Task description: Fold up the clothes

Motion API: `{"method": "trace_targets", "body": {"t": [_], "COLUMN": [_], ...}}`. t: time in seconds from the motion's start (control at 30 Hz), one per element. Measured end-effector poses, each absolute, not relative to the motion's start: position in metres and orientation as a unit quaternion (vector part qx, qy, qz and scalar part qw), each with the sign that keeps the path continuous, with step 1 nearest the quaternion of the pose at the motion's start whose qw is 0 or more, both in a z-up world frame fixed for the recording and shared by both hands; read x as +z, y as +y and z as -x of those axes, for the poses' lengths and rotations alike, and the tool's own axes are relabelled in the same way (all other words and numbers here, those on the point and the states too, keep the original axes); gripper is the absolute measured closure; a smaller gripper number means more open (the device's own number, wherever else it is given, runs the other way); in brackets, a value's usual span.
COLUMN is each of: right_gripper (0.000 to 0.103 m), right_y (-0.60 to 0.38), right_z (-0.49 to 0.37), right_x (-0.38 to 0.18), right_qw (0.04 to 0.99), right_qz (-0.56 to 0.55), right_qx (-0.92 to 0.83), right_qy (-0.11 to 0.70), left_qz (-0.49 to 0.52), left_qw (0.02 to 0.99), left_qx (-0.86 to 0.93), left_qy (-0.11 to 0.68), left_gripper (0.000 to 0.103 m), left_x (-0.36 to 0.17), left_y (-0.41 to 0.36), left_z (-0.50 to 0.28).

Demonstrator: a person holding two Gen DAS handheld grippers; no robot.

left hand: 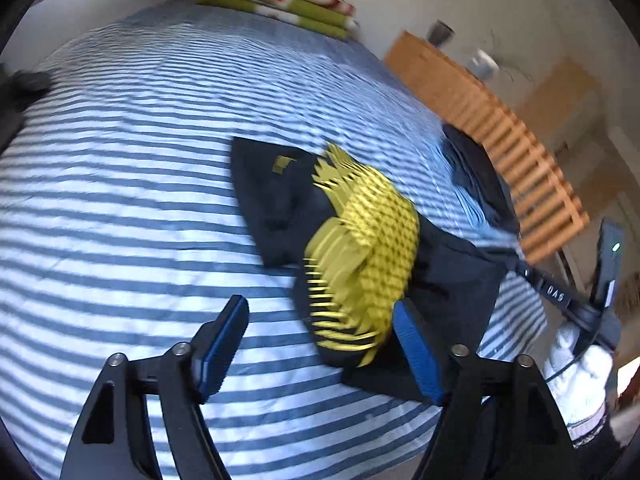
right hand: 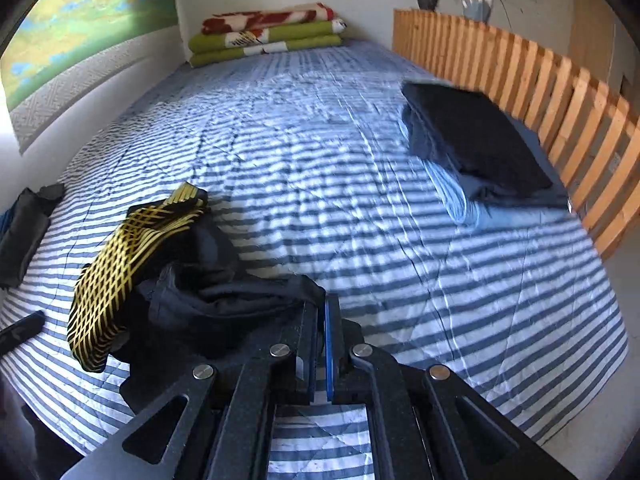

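Note:
A black garment with a yellow lattice print [left hand: 360, 240] lies crumpled on the blue-and-white striped bed cover [left hand: 120, 200]. My left gripper [left hand: 320, 306] hangs just above its near edge, jaws wide open with nothing pinched between the blue pads. In the right wrist view the same garment [right hand: 200, 288] sits bunched at lower left, and my right gripper [right hand: 325, 300] is shut with a corner of the black cloth caught at its tips. The left wrist view shows that gripper [left hand: 560, 296] at the right in a white-gloved hand [left hand: 580, 380], with the cloth pulled taut toward it.
A folded stack of dark and light blue clothes [right hand: 472, 144] lies by the wooden slatted rail [right hand: 540, 80] on the right. Folded green and red blankets [right hand: 268, 32] rest at the far end. A dark bundle [right hand: 24, 228] lies at the left edge, next to the wall.

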State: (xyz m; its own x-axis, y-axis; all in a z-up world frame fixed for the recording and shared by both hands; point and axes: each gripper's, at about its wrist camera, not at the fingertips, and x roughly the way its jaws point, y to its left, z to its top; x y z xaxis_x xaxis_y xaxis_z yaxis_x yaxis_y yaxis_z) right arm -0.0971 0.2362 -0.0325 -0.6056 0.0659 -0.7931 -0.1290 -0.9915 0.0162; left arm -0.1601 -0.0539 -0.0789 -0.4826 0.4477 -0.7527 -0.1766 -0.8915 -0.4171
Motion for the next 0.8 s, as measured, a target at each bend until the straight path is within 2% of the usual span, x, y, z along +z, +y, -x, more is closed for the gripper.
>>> {"method": "trace_targets", "body": {"t": [0.03, 0.07, 0.1, 0.13, 0.3, 0.43, 0.6, 0.7, 0.8], "right_gripper": [0.101, 0.101, 0.101, 0.101, 0.1, 0.1, 0.101, 0.101, 0.1], "right_y": [0.236, 0.232, 0.229, 0.228, 0.236, 0.24, 0.245, 0.245, 0.241], "right_z": [0.096, 0.096, 0.097, 0.095, 0.092, 0.083, 0.074, 0.084, 0.113], "right_x": [-0.031, -0.027, -0.023, -0.019, 0.013, 0.042, 0.078, 0.086, 0.079], "right_qw": [0.052, 0.05, 0.049, 0.046, 0.037, 0.046, 0.05, 0.053, 0.052], "right_qz": [0.435, 0.429, 0.423, 0.419, 0.394, 0.361, 0.32, 0.311, 0.321], "right_qx": [0.899, 0.902, 0.904, 0.906, 0.917, 0.93, 0.945, 0.948, 0.944], "right_qy": [0.031, 0.028, 0.027, 0.029, 0.054, 0.054, 0.055, 0.054, 0.059], "left_qz": [0.476, 0.475, 0.478, 0.488, 0.456, 0.407, 0.346, 0.34, 0.355], "left_qw": [0.193, 0.203, 0.21, 0.208, 0.191, 0.181, 0.148, 0.145, 0.121], "left_qx": [0.847, 0.847, 0.844, 0.839, 0.858, 0.877, 0.905, 0.901, 0.899], "left_qy": [-0.135, -0.128, -0.122, -0.12, -0.137, -0.181, -0.198, -0.228, -0.225], "left_gripper": [0.026, 0.033, 0.076, 0.1, 0.101, 0.102, 0.102, 0.102, 0.102], "left_x": [-0.083, -0.086, -0.089, -0.091, -0.066, -0.017, 0.042, 0.053, 0.043], "left_y": [-0.04, -0.029, -0.02, -0.016, -0.037, -0.084, -0.141, -0.169, -0.178], "left_z": [0.165, 0.17, 0.176, 0.18, 0.181, 0.161, 0.128, 0.127, 0.145]}}
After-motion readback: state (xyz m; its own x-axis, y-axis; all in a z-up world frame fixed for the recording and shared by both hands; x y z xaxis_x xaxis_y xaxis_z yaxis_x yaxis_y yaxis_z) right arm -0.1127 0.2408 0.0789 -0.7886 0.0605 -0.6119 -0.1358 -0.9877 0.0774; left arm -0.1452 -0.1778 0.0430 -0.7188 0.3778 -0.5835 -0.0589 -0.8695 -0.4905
